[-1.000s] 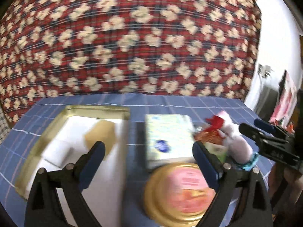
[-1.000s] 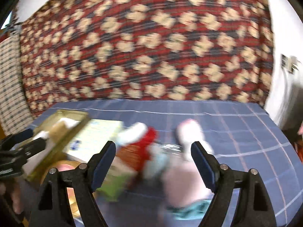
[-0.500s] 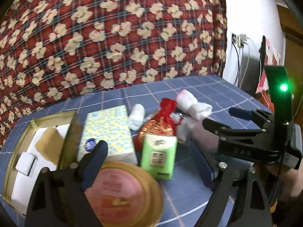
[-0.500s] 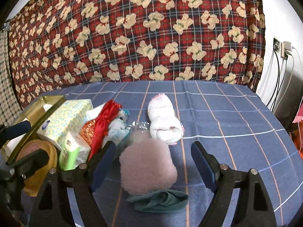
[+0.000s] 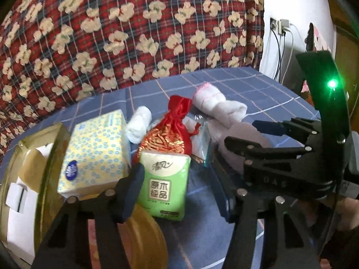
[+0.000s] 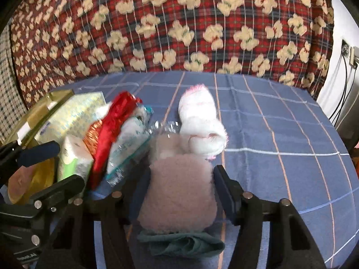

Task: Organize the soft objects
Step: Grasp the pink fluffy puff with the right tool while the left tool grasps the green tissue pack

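Note:
A fluffy pink sock [image 6: 179, 186] with a teal cuff [image 6: 181, 244] lies on the blue checked cloth, between the fingers of my right gripper [image 6: 179, 189], whose jaws stand close against its sides. A white rolled towel with pink trim [image 6: 200, 125] lies just beyond it. My left gripper [image 5: 179, 190] is open around a green tissue pack [image 5: 165, 185]. Behind that lie a red and gold pouch [image 5: 169, 132], a yellow tissue pack [image 5: 96, 150] and a small white roll [image 5: 139, 124]. The right gripper [image 5: 258, 139] also shows in the left wrist view.
A gold tin [image 5: 49, 157] with white and tan pieces inside stands at the left. Its round lid [image 5: 145, 239] lies under my left gripper. A clear plastic packet [image 6: 128, 148] lies beside the pouch. A red patterned cloth [image 6: 179, 27] hangs behind the table.
My right gripper has moved forward and narrowed around the pink sock. My left gripper has swung right from the tin to the green tissue pack.

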`<state>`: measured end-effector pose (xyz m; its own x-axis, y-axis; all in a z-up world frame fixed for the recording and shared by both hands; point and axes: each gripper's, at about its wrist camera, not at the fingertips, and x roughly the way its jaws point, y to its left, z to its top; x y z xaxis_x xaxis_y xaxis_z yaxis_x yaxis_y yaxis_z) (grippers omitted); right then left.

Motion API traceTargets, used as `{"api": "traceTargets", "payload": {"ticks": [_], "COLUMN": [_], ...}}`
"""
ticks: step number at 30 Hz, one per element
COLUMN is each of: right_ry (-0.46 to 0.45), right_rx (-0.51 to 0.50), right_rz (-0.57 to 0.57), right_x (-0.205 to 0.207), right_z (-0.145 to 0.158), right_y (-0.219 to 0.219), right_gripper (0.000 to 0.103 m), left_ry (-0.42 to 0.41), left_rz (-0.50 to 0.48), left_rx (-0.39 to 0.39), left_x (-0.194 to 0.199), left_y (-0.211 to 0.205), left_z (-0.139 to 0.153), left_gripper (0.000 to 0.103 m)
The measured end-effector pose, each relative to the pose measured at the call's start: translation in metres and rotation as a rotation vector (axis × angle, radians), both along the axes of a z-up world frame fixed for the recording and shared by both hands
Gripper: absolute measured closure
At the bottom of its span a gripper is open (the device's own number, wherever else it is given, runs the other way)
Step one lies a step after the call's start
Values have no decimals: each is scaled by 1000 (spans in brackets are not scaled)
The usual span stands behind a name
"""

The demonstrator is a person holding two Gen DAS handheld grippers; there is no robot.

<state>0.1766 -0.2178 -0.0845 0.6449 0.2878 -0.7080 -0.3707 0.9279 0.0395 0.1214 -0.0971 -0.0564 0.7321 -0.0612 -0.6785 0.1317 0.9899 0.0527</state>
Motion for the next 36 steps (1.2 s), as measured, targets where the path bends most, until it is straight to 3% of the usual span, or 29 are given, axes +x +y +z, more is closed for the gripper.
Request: {"api": "traceTargets", "payload": {"ticks": [4, 10, 11, 12, 17, 24, 36], "right_ry": [27, 78, 79, 74, 43, 29, -24], "right_rx": [12, 45, 54, 58, 53, 59, 95], "right_rz": [-2, -3, -4, -7, -14, -12, -14], "right_x": [4, 12, 11, 11, 7, 6, -2], "right_z": [-4, -9, -9, -8, -3, -1, 7], "right_y": [-2, -7, -8, -9, -7, -9, -13], "right_gripper": [42, 46, 52, 58, 67, 75, 79], "left_ry": [26, 45, 45, 38, -10, -68, -134], "left_rz": [8, 28, 37, 47, 62, 43, 38], "left_rx": [-1, 92, 94, 100, 124, 32, -66], "left_x": [9, 21, 22, 22, 18, 9, 2], "left_y": [-3, -17, -16, -17, -18, -17, -17], "left_z": [-4, -14, -14, -14, -14, -3, -2], "left_gripper": [43, 43, 47, 61, 71, 73, 73]}}
